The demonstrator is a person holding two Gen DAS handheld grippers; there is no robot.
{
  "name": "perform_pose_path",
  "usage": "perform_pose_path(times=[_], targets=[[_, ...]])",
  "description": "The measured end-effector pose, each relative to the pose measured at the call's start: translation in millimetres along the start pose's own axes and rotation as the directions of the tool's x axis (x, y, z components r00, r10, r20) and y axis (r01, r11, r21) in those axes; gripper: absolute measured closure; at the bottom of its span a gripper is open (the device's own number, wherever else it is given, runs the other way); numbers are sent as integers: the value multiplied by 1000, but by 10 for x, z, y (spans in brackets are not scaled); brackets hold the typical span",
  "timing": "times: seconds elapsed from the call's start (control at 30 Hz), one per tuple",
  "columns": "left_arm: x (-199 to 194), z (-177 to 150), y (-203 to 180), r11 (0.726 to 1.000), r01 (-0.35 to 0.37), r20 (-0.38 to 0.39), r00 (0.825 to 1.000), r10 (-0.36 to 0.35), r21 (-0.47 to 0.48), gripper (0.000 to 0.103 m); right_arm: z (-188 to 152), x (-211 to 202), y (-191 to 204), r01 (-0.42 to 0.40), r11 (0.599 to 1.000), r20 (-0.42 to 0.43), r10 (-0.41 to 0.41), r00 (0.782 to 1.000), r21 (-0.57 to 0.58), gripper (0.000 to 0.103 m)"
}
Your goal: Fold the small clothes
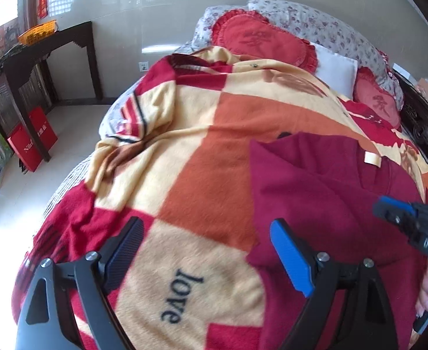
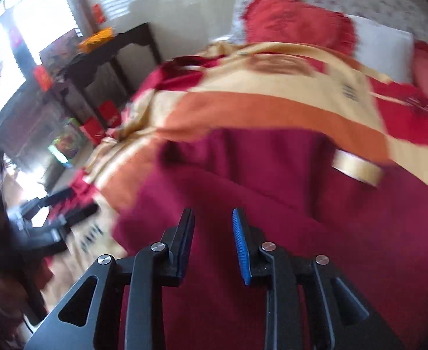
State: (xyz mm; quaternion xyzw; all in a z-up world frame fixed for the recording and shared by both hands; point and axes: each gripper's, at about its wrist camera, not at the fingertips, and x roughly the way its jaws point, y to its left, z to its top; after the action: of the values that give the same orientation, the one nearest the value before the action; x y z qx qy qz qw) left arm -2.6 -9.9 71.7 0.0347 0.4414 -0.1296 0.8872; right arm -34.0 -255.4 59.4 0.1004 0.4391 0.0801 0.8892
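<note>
Orange basket [image 1: 39,31] on dark side table [image 1: 68,33], contents unclear, maroon garment [image 1: 324,192] on blanket [image 1: 190,145], left gripper [image 1: 206,227] spread wide, right gripper [image 2: 212,218] narrowly apart, empty

One maroon garment [image 1: 324,192], two red cushions [image 1: 260,36]

Left wrist view: looks forward and down along the left claw [image 1: 205,253] over the bed's left side, toward the pillows at the head end.
Right wrist view: rides the right claw [image 2: 212,245], close above the dark red garment [image 2: 272,192], facing the same head end; blurred.
Shared: the garment, checked blanket [image 1: 202,151], red cushions, dark side table [image 1: 68,38]; each view catches the other claw.
</note>
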Motion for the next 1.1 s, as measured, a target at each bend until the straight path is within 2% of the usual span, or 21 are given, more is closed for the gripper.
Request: perform_pose_path(times=[0.03, 0.1, 0.2, 0.23, 0.3, 0.4, 0.43, 0.5, 0.57, 0.6, 0.67, 0.77, 0.87, 1.03, 1.1], targets=[[40, 1, -76, 1000, 3, -10, 1000, -3, 15, 11, -112, -75, -127, 70, 998, -6, -70, 998, 2, 95], [131, -30, -198, 999, -2, -29, 1000, 3, 40, 11, -308, -173, -404, 204, 979, -21, -204, 979, 9, 95], [381, -115, -339, 994, -44, -77, 996, 51, 97, 11, -485, -147, -827, 338, 939, -86, -333, 939, 59, 95], [461, -142, -354, 992, -60, -99, 993, 71, 108, 10, -512, -114, -951, 335, 938, -110, -325, 939, 85, 95], [490, -163, -327, 994, -51, -101, 993, 61, 93, 10, -528, -199, -1063, 283, 950, -103, -271, 957, 135, 95], [417, -125, -295, 996, -46, -100, 994, 53, 71, 10, -499, -515, -1112, 278, 944, -26, -278, 960, 176, 92], [366, -109, -298, 996, -54, -86, 995, 60, 73, 10, -500, -599, -1148, 301, 935, -5, -306, 952, 184, 88], [301, -94, -321, 994, -70, -67, 995, 76, 81, 10, -508, -624, -1230, 380, 904, -14, -385, 923, 197, 85], [247, -83, -357, 994, -72, -61, 995, 78, 86, 10, -559, -441, -1399, 453, 871, -110, -440, 891, 188, 85], [212, -78, -379, 994, -68, -61, 995, 73, 88, 10, -584, -331, -1463, 452, 871, -154, -428, 891, 193, 85], [108, -88, -427, 994, -53, -47, 997, 58, 98, 10, -623, -374, -1487, 426, 875, -124, -407, 905, 230, 85], [2, -88, -501, 992, -46, -29, 998, 50, 116, 10, -599, -719, -1563, 309, 898, -46, -311, 949, 314, 85], [-54, -80, -593, 993, -17, -23, 1000, 20, 115, 10, -555, -1012, -1706, 311, 877, -5, -332, 943, 367, 85], [-30, -116, -789, 991, 12, -40, 999, -7, 131, 10, -635, -1187, -1830, 329, 869, -39, -339, 940, 370, 85], [-3, -142, -846, 990, 19, -54, 998, -12, 143, 10, -718, -1262, -1822, 351, 863, -29, -367, 930, 364, 85]])
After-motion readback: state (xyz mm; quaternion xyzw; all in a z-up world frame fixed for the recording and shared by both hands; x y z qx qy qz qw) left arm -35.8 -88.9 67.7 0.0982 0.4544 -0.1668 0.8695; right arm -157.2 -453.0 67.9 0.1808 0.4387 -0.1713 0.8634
